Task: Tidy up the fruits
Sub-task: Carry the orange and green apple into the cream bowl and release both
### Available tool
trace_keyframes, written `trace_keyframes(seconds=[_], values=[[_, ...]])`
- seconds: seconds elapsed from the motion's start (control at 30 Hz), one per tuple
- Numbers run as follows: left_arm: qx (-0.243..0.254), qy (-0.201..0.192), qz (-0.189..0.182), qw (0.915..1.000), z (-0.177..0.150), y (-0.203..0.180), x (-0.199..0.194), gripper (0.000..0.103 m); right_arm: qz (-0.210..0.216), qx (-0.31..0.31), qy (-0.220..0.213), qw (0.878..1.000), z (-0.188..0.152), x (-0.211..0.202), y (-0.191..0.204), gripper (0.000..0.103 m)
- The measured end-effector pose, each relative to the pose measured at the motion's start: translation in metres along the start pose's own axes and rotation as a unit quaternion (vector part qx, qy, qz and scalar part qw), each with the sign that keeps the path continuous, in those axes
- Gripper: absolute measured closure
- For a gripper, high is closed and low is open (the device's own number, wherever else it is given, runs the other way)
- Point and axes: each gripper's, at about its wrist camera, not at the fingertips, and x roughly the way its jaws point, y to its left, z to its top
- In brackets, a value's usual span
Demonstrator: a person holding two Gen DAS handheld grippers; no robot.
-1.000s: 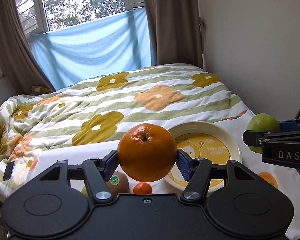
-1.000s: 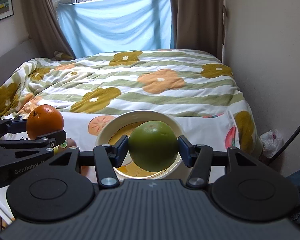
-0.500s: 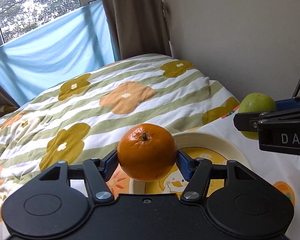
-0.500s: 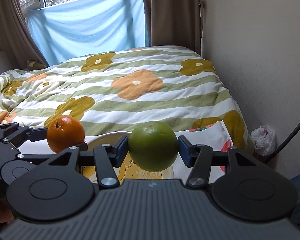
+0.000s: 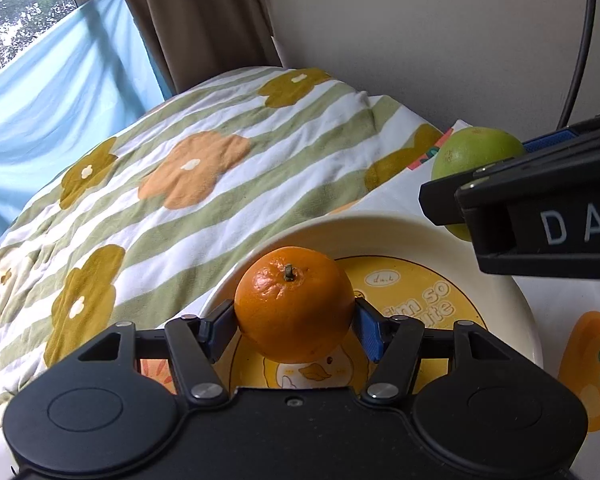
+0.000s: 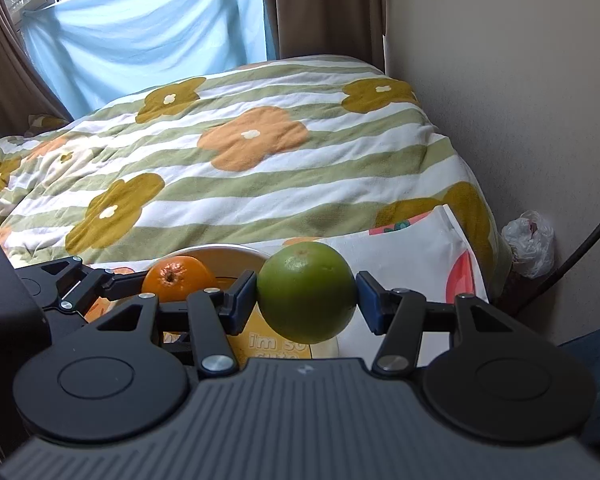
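Observation:
My left gripper (image 5: 295, 326) is shut on an orange (image 5: 295, 303) and holds it above the left part of a cream plate (image 5: 380, 232) with a yellow cartoon centre. My right gripper (image 6: 306, 300) is shut on a green citrus fruit (image 6: 306, 291) and hovers over the plate's right rim (image 6: 236, 250). In the left wrist view the green fruit (image 5: 474, 152) shows at the right behind the right gripper's black finger. In the right wrist view the orange (image 6: 178, 278) shows at the left, held by the left gripper.
The plate sits on a white cloth (image 5: 412, 184) with fruit prints, at the foot of a bed with a flowered striped quilt (image 6: 240, 160). A beige wall (image 6: 500, 80) is close on the right. A plastic bag (image 6: 530, 240) lies on the floor by the wall.
Both grippers have moved right and forward with their fruits. The orange is now over the plate, and the small fruits on the cloth have left the left wrist view.

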Motion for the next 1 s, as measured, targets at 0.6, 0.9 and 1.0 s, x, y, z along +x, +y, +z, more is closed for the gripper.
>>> trace_keyframes(seconds=[0.6, 0.9, 1.0], values=[[-0.052, 0.005, -0.011, 0.9986, -0.018, 0.028, -0.039, 0.005, 0.038, -0.062, 0.011, 0.997, -0.002, 0.005, 0.007, 0.034], [-0.082, 0.008, 0.008, 0.9966, -0.034, 0.037, -0.060, 0.005, 0.067, -0.178, 0.016, 0.982, -0.021, 0.026, 0.025, 0.034], [-0.084, 0.010, 0.013, 0.9964, -0.037, 0.038, -0.062, 0.005, 0.073, -0.195, 0.020, 0.978, -0.027, 0.033, 0.028, 0.034]])
